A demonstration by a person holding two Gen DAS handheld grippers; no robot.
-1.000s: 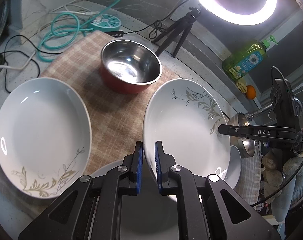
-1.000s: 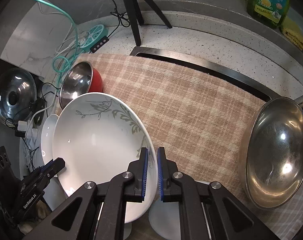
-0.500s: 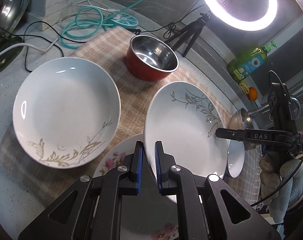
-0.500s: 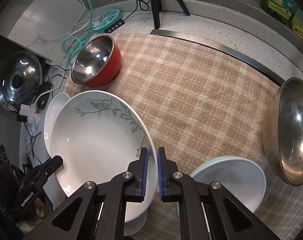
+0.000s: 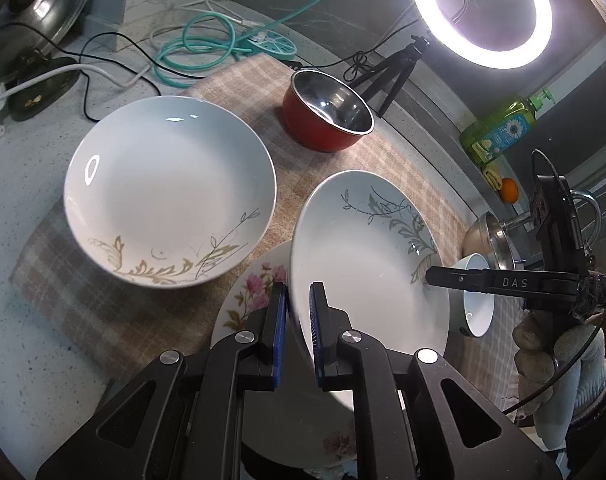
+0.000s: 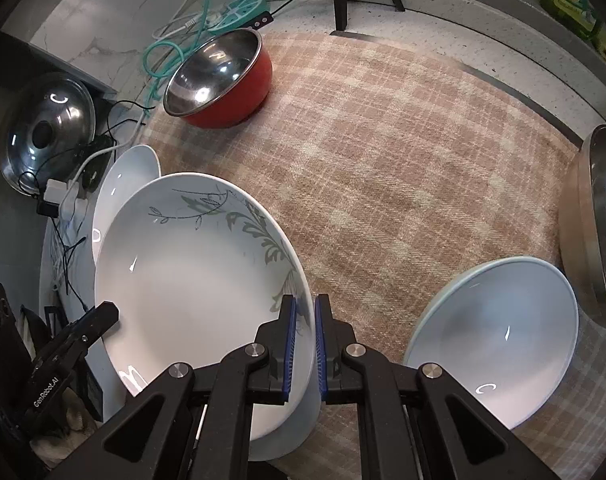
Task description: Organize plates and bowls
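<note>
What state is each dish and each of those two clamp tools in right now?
Green-leaf plate: lifted, tilted, gripped at opposite rims.
Left gripper: shut on that plate's rim.
Right gripper: shut on the far rim.
Gold-leaf plate: upright on the cloth, empty.
Red bowl: upright, empty.
Floral plate: flat under the lifted plate.
Small white bowl: upright, empty.

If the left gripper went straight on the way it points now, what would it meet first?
Most likely the checked cloth beyond the green-leaf plate that the left gripper holds by its rim. The red bowl lies farther along; depth is unclear.
</note>
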